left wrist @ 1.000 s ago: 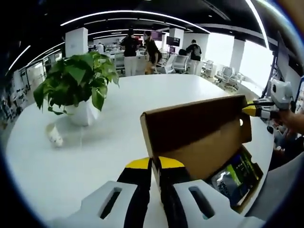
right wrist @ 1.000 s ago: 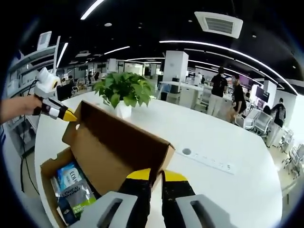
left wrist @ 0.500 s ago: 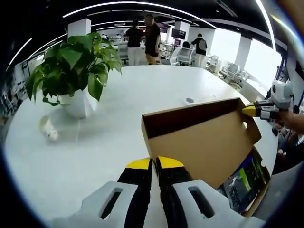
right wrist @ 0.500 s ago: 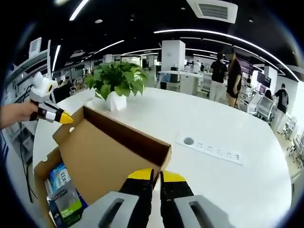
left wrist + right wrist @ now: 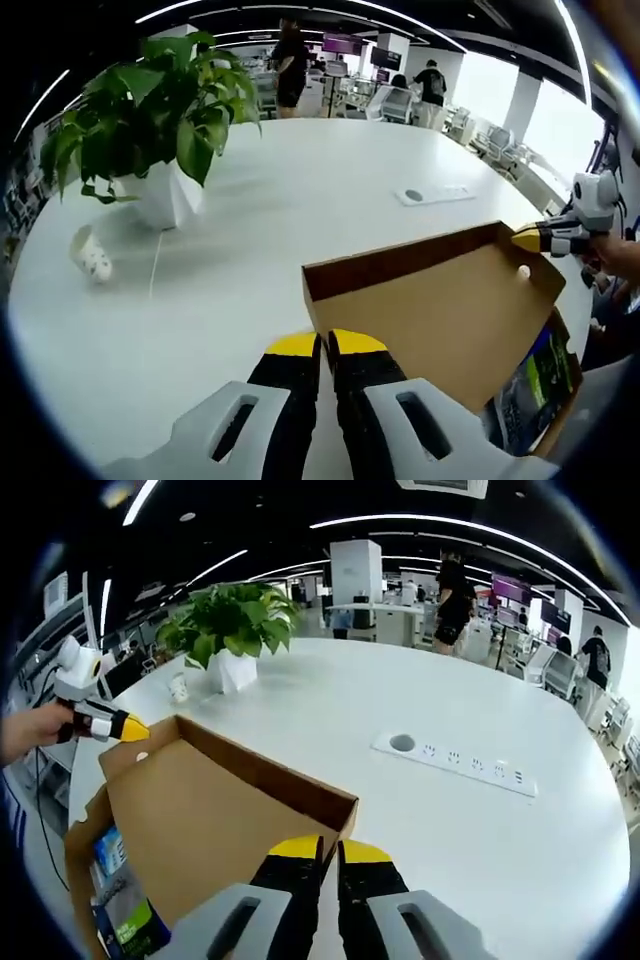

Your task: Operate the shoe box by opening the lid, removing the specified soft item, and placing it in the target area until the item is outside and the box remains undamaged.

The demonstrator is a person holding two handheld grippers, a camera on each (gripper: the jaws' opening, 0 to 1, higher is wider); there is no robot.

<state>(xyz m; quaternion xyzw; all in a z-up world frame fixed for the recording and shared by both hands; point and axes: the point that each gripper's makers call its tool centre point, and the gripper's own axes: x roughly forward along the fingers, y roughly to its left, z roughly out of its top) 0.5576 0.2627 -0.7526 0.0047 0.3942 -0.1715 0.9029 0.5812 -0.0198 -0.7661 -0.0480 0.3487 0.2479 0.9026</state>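
- Left gripper view: our left gripper (image 5: pixel 326 350) rises from the bottom, yellow-tipped jaws together, pinching the near corner of the cardboard lid (image 5: pixel 440 310).
- The lid is swung up and back, its brown inside facing us, one side flap standing along its upper edge.
- The right gripper (image 5: pixel 545 238) comes in from the right, a hand behind it, yellow tip touching the lid's far corner beside a small round hole.
- Under the lid's right edge we see the shoe box (image 5: pixel 560 415) open, with a soft packet (image 5: pixel 535 385) in dark, green and blue print lying inside.
- White table (image 5: pixel 300 200) under everything; potted plant (image 5: pixel 150 120) in a white pot far left, a small white cup (image 5: pixel 90 255) near it, a socket strip (image 5: pixel 430 192) further back.
- Right gripper view: our right gripper (image 5: pixel 327 855) has its jaws closed on the other lid (image 5: pixel 210 820) corner.
- The left gripper (image 5: pixel 105 725) enters from the left, held by a hand, tip at the lid's far corner.
- Soft packet (image 5: pixel 115 900) sits in the shoe box (image 5: pixel 78 830) at lower left, partly hidden under the lid.
- Potted plant (image 5: pixel 225 630) and cup (image 5: pixel 179 687) stand beyond the box; socket strip (image 5: pixel 460 765) lies to the right on the table (image 5: pixel 450 860).
- People stand among desks and chairs in the background.
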